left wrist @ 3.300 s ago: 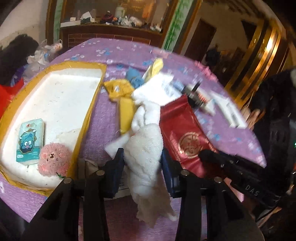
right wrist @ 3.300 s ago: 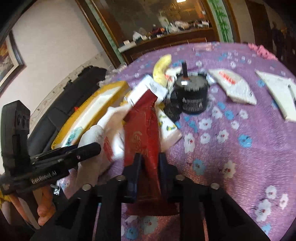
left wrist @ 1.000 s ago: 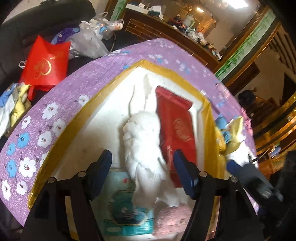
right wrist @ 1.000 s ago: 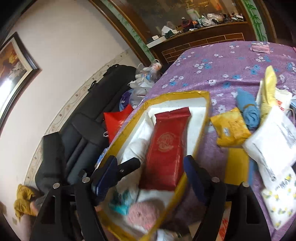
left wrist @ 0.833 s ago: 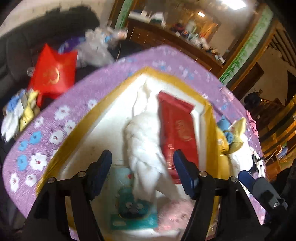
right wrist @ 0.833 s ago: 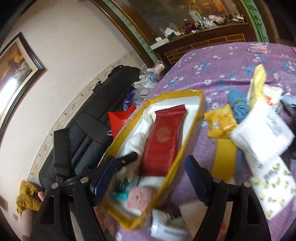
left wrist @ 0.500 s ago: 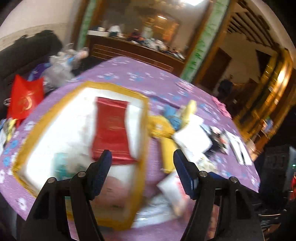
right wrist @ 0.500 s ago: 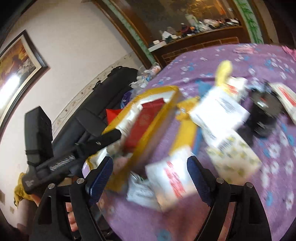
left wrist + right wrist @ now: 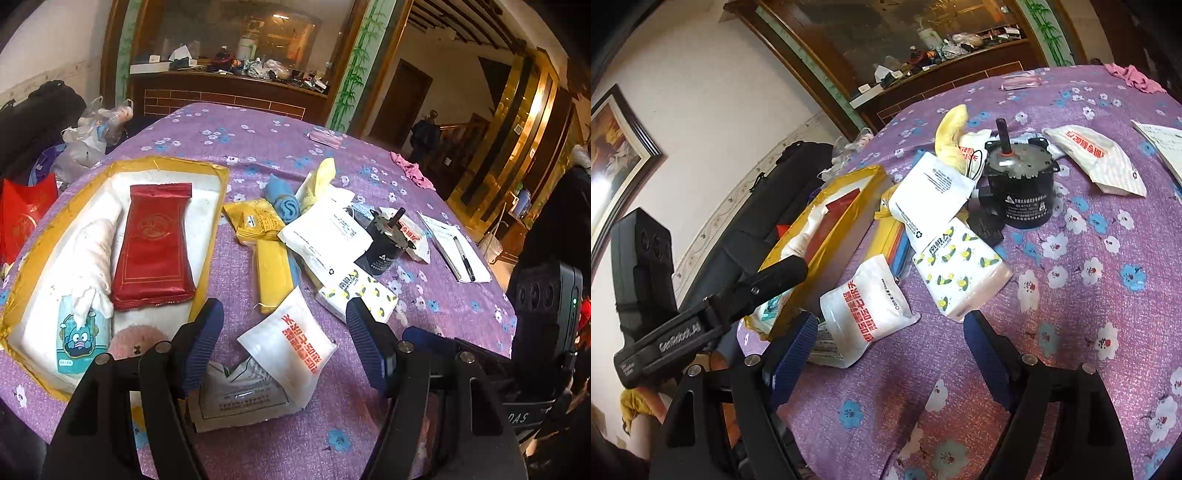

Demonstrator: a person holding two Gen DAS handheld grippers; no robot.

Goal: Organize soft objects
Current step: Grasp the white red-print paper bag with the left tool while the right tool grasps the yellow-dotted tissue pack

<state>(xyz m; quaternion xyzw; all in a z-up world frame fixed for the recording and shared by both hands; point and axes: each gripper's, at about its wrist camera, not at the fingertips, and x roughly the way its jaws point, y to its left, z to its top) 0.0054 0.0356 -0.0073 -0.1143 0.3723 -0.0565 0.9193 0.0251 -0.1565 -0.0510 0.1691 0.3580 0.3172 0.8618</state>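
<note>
A gold-rimmed box on the left holds a white towel, a red packet, a blue cartoon tissue pack and a pink plush. My left gripper is open and empty above a white pouch with red print. My right gripper is open and empty near the same pouch. A lemon-print tissue pack, a yellow packet, a blue cloth and a yellow cloth lie on the purple tablecloth.
A black motor stands mid-table beside a white bag. Another red-print pouch and papers with a pen lie to the right. A flat clear packet lies under the pouch. A black sofa is beyond the table's left edge.
Both grippers let go of the towel and red packet inside the box, then pulled back right. They now hang open over the loose packs on the tablecloth.
</note>
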